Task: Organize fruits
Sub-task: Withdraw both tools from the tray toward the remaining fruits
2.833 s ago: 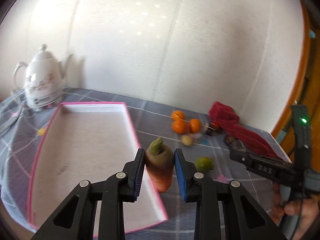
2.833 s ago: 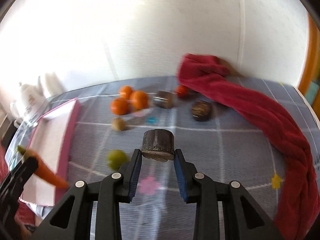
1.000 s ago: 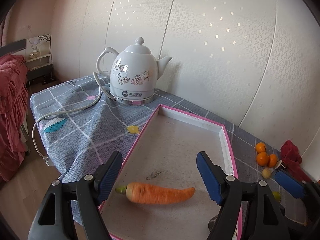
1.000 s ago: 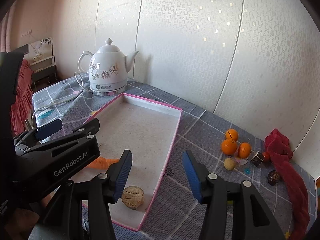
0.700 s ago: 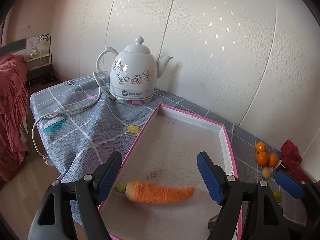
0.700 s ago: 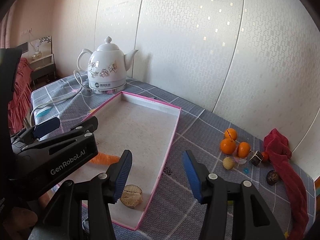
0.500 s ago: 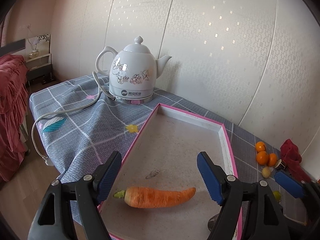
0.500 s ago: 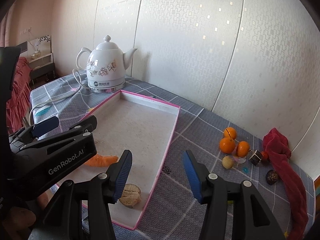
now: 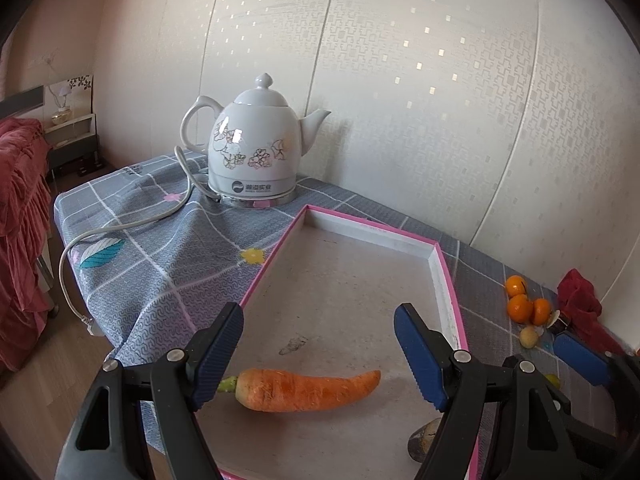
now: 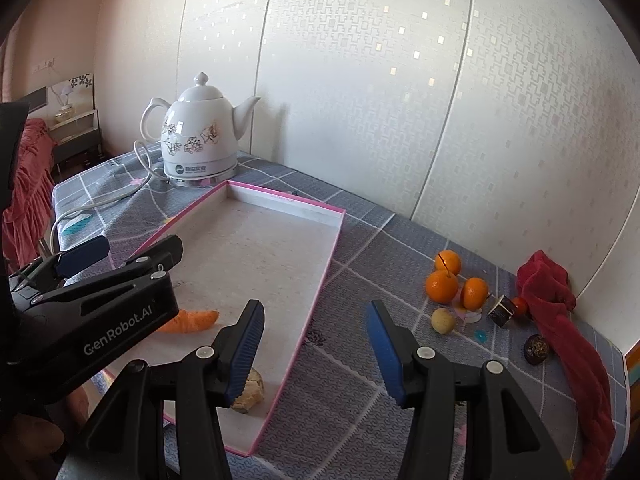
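An orange carrot (image 9: pixel 304 390) lies in the pink-rimmed white tray (image 9: pixel 372 236), near its front end. My left gripper (image 9: pixel 318 354) is open and empty just above the carrot. A brown round piece (image 10: pixel 249 391) lies in the tray's near right corner (image 10: pixel 280 396), partly hidden behind my right gripper's left finger. My right gripper (image 10: pixel 316 344) is open and empty over the tray's right rim. Three oranges (image 10: pixel 442 286) and a small yellowish fruit (image 10: pixel 443 320) sit on the cloth to the right. The carrot tip (image 10: pixel 196 320) shows past the left gripper's body.
A white floral kettle (image 9: pixel 256 160) with its cord stands behind the tray. A red towel (image 10: pixel 560 320), a small brown cube (image 10: pixel 502 310) and a dark round piece (image 10: pixel 537 347) lie at the right. The table's left edge drops to the floor beside a red bed.
Earlier each gripper held a piece: left the carrot, right the brown piece. Both now lie in the tray, jaws open. In the last second the right gripper drew slightly right.
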A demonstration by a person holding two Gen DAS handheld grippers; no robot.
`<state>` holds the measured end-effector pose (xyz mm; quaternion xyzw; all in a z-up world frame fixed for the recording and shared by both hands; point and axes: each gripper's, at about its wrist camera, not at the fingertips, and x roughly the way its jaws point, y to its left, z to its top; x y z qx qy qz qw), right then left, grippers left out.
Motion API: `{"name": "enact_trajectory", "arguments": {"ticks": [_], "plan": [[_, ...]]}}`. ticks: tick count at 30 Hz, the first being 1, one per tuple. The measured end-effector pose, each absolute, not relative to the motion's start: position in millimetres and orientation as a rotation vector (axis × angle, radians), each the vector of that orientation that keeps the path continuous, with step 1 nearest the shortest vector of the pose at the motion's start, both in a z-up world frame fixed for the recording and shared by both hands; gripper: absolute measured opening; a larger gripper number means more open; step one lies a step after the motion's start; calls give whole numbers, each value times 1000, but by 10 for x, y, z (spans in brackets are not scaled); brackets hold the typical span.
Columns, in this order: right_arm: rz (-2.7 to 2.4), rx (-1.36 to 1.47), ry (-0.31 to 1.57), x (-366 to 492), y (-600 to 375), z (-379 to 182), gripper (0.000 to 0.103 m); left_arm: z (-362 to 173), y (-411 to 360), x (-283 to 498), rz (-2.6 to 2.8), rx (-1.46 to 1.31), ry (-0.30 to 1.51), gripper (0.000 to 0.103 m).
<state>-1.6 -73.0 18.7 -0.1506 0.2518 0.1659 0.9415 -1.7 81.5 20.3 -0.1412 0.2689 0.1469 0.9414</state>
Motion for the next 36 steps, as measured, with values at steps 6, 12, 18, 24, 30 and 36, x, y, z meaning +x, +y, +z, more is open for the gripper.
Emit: {"name": "enact_trajectory", "arguments": {"ticks": [6, 12, 18, 24, 30, 36], "plan": [[323, -303, 520, 6, -784, 177, 54, 195, 744, 2, 281, -279, 557, 78], [299, -302, 531, 42, -855, 155, 54, 197, 673, 15, 260, -262, 560, 78], [277, -292, 539, 81, -961, 146, 54, 194, 591, 31, 235, -241, 568, 78], [231, -277, 556, 151, -1134, 133, 54, 198, 467, 39, 191, -209, 572, 78], [157, -224, 569, 244, -1416, 150, 54, 221, 334, 35, 153, -166, 565, 78], [66, -148, 599, 365, -1798, 154, 54, 233, 256, 30, 134, -138, 562, 78]]}}
